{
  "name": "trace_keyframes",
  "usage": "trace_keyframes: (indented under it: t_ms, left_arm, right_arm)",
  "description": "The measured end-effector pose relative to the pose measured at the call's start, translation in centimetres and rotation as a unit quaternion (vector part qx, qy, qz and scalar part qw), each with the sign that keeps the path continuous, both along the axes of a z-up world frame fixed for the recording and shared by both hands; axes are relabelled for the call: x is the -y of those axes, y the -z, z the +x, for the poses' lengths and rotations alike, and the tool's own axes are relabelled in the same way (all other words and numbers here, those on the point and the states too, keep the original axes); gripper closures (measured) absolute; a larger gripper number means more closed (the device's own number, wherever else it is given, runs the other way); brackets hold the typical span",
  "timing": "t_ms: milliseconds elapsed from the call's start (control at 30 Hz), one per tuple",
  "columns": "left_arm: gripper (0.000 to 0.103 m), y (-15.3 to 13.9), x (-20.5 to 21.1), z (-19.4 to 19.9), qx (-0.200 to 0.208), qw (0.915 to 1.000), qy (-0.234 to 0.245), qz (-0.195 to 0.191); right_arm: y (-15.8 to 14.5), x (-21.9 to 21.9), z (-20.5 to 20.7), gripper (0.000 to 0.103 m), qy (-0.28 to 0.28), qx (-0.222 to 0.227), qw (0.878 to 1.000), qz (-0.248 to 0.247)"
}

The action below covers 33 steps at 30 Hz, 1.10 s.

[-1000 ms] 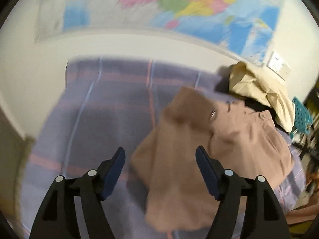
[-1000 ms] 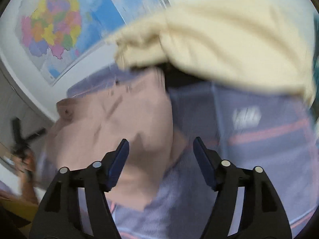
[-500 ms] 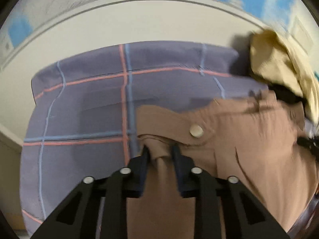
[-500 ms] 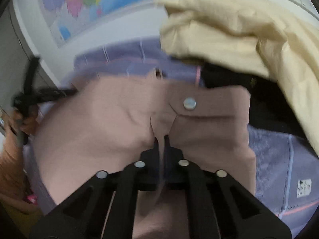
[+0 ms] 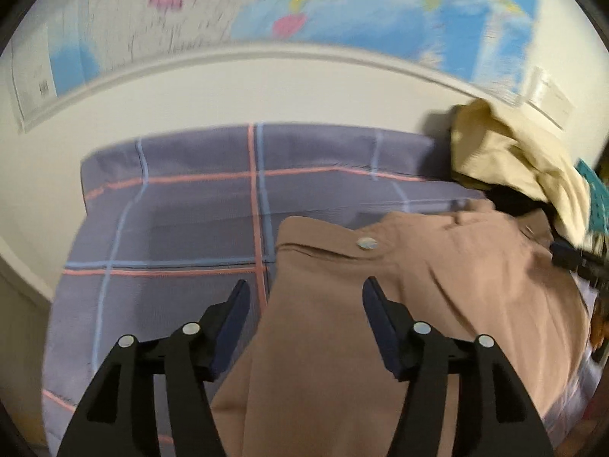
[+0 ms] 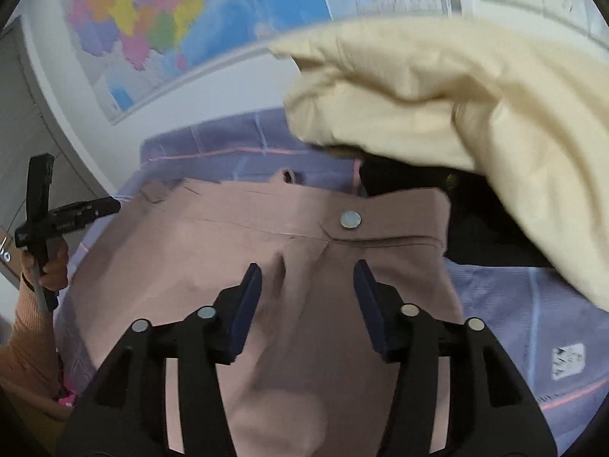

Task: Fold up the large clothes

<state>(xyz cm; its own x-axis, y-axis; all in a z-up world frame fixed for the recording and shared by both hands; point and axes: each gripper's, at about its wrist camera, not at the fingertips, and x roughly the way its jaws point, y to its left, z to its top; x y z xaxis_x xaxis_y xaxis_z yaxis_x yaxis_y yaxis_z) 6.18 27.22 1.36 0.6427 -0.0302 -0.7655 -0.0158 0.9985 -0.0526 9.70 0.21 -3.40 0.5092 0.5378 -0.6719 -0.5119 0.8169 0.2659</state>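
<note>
A tan pair of trousers (image 5: 437, 304) lies spread on the purple checked bedsheet (image 5: 171, 228), waistband towards the wall, with a metal snap (image 5: 366, 243) near its left corner. My left gripper (image 5: 305, 285) hovers over that corner. Its jaws are opening, the cloth lies under the gap, and no pad presses on it. In the right wrist view the trousers (image 6: 228, 251) show a second snap (image 6: 350, 219). My right gripper (image 6: 307, 266) stands just short of the waistband. Its jaws are opening too, apart over a small pucker of cloth.
A cream garment (image 6: 437, 95) is heaped over a black one (image 6: 475, 228) at the bed's right, against the wall. A map (image 5: 342, 7) hangs above the bed. A teal basket (image 5: 593, 198) shows at the far right. A hand in an orange sleeve (image 6: 26, 323) holds the other gripper.
A second ago both grippers were open over the crumpled trousers. Half a second ago each was shut on the waistband. Now both have let go and the waistband lies stretched flat.
</note>
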Motion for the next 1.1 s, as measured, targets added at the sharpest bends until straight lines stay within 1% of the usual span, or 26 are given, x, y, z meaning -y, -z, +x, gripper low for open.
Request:
trace_keyframes:
  t_ms: [33,67,100,167,200,233,300,367,400,433,533,600,700,867,933,1000,1100]
  left_arm:
    - [0.039,-0.2,0.7,-0.8,0.005,0.9999,0.010,0.008]
    - [0.035,-0.3,1.1,-1.2,0.009,0.9998,0.015,0.014]
    - [0.034,-0.3,1.7,-1.8,0.015,0.9995,0.019,0.018]
    - [0.033,0.4,2.6,-2.5,0.013,0.9992,0.028,0.026]
    - [0.033,0.9,2.8,-2.5,0.007,0.9992,0.028,0.028]
    - [0.033,1.9,2.9,-2.3,-0.007,0.9992,0.029,0.027]
    - [0.033,3.5,2.3,-1.7,-0.028,0.9991,0.018,0.025]
    - [0.033,5.2,1.6,-1.0,-0.051,0.9983,-0.002,0.028]
    - [0.033,5.4,1.3,-1.0,-0.052,0.9984,-0.004,0.023]
    - [0.033,5.2,1.2,-1.0,-0.048,0.9986,-0.008,0.023]
    - [0.033,4.5,1.3,-1.6,-0.038,0.9986,-0.014,0.034]
    - [0.033,4.2,1.3,-2.1,-0.036,0.9985,-0.018,0.037]
    - [0.033,3.9,1.8,-3.1,-0.029,0.9983,-0.025,0.044]
    - [0.032,3.1,2.6,-4.9,-0.016,0.9990,-0.020,0.038]
    - [0.031,3.2,3.0,-5.6,-0.013,0.9993,-0.011,0.032]
    - [0.030,3.6,2.9,-5.9,-0.018,0.9993,-0.011,0.032]
    - [0.028,4.7,2.2,-6.0,-0.028,0.9993,-0.021,0.015]
  right_arm:
    - [-0.3,0.3,-0.7,0.051,-0.005,0.003,1.000,0.005]
    - [-0.3,0.2,-1.0,0.047,-0.008,0.006,1.000,0.007]
    - [-0.3,0.4,-1.8,0.044,-0.013,0.010,1.000,0.006]
    - [0.2,-0.2,-2.0,0.045,-0.020,0.003,1.000,0.005]
    - [0.7,0.0,-2.2,0.044,-0.020,-0.001,1.000,0.002]
    - [1.6,0.3,-2.1,0.044,-0.014,-0.011,1.000,-0.003]
    - [2.9,0.9,-1.2,0.045,0.001,-0.028,1.000,-0.004]
    - [4.2,1.5,-0.2,0.046,0.014,-0.044,0.999,0.010]
    - [4.6,1.9,0.1,0.046,0.021,-0.052,0.998,0.023]
    - [4.5,2.1,0.0,0.046,0.025,-0.053,0.998,0.032]
    - [3.8,2.1,-0.6,0.044,0.027,-0.045,0.998,0.031]
    - [3.0,2.5,-1.4,0.041,0.024,-0.040,0.998,0.041]
    - [2.0,2.9,-2.7,0.040,0.019,-0.028,0.998,0.048]
    - [1.0,2.5,-5.1,0.038,-0.014,-0.013,0.998,0.055]
    - [1.1,1.7,-5.9,0.037,-0.037,-0.014,0.998,0.053]
    - [2.0,1.0,-6.0,0.037,-0.043,-0.021,0.998,0.035]
    - [4.0,0.5,-5.1,0.039,-0.024,-0.040,0.999,0.011]
